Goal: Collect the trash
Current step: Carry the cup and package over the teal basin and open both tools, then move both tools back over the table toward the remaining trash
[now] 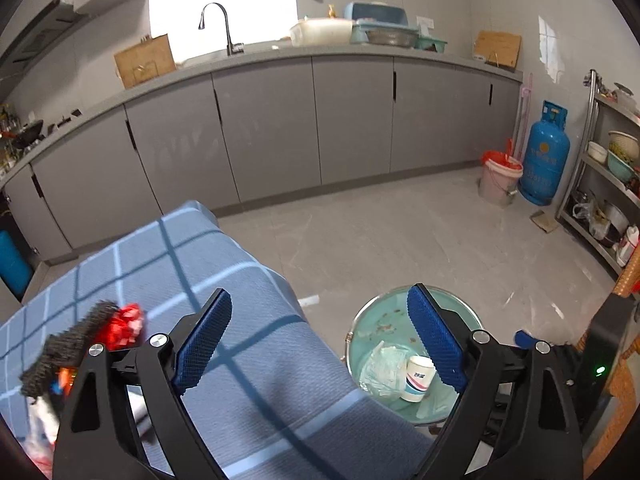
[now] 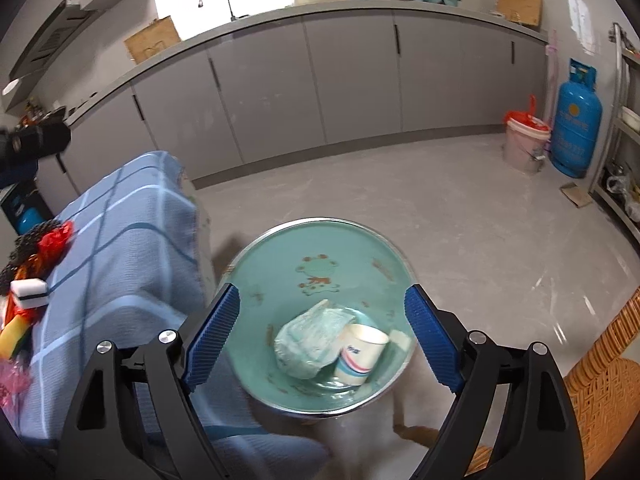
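Note:
A teal basin (image 2: 352,248) with a metal rim stands on the floor beside the table; it also shows in the left wrist view (image 1: 370,328). In it lie a crumpled pale plastic wrapper (image 2: 312,340) and a white paper cup (image 2: 362,354) on its side. My right gripper (image 2: 322,336) is open and empty above the basin. My left gripper (image 1: 320,340) is open and empty over the table's right edge. On the blue checked tablecloth (image 1: 240,340) at the left lie a dark scrubber (image 1: 68,344), red crumpled wrapping (image 1: 124,326) and a white sponge (image 2: 30,294).
Grey kitchen cabinets (image 1: 272,128) run along the back. A pink bucket (image 1: 498,180) and a blue gas cylinder (image 1: 546,156) stand at the right, next to a metal shelf rack (image 1: 600,184). A wicker chair (image 2: 600,392) is at the lower right.

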The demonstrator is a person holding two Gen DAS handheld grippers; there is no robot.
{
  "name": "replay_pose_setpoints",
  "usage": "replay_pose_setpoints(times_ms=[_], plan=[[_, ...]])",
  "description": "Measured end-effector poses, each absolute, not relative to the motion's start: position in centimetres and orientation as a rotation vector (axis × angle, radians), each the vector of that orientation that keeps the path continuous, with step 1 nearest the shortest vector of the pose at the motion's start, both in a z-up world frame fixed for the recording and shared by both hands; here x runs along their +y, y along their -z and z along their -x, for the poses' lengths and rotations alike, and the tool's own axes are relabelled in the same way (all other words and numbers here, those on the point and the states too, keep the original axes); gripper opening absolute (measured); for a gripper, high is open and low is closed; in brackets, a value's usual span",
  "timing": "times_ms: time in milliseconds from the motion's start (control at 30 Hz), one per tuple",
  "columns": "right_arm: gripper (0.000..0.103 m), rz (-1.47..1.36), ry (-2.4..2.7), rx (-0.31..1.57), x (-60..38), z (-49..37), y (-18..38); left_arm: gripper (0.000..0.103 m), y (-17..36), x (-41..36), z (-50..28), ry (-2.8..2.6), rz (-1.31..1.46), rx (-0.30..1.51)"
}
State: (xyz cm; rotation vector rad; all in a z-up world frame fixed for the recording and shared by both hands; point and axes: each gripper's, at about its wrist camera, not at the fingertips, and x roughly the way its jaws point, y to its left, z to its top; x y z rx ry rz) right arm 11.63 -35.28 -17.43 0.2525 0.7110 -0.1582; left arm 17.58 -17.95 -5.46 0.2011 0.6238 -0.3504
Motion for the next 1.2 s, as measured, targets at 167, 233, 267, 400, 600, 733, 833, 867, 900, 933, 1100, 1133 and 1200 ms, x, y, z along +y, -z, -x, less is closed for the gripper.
replay_pose_setpoints(times_ms=[167,233,267,400,600,733,833,867,900,933,1100,1133,1200], plan=[[0.088,-0.231,0.095,0.693,-32.4,-11.4,15.8,0.091,2.9,-15.6,-15.3,0.322,-0.211,0.564],[0.089,-0.217,0.058,0.687,-30.7,-11.1,15.0,0.091,2.1,-14.0,-14.3,0.293,-0.225,0.538],[0.089,-0.213,0.044,0.687,-29.9,-11.1,14.7,0.091,1.9,-13.1,-13.9,0.276,-0.23,0.53],[0.089,-0.185,-0.018,0.688,-26.5,-10.7,13.8,0.091,1.6,-9.2,-12.6,0.203,-0.234,0.522],[0.089,-0.153,-0.099,0.687,-21.6,-10.0,12.4,0.091,1.7,-1.6,-10.7,0.061,-0.215,0.535],[0.09,-0.139,-0.156,0.696,-18.3,-9.4,11.6,0.091,2.8,4.3,-9.5,-0.06,-0.187,0.568],[0.094,-0.133,-0.19,0.697,-16.0,-8.7,10.9,0.091,4.2,8.0,-8.6,-0.154,-0.181,0.595],[0.094,-0.131,-0.2,0.697,-15.3,-8.7,10.8,0.091,4.8,9.4,-8.3,-0.191,-0.182,0.607],[0.094,-0.127,-0.212,0.696,-14.7,-8.5,10.7,0.091,5.3,10.5,-8.1,-0.22,-0.181,0.618],[0.094,-0.121,-0.227,0.695,-13.9,-8.4,10.5,0.091,6.0,11.7,-7.5,-0.249,-0.179,0.629],[0.094,-0.078,-0.28,0.697,-10.8,-7.8,10.3,0.091,9.2,16.2,-6.2,-0.34,-0.17,0.706],[0.094,-0.077,-0.285,0.699,-10.5,-7.8,10.2,0.091,9.7,16.6,-6.1,-0.351,-0.168,0.72],[0.094,-0.075,-0.294,0.695,-10.0,-7.8,10.0,0.091,10.0,17.1,-5.8,-0.357,-0.147,0.733]])
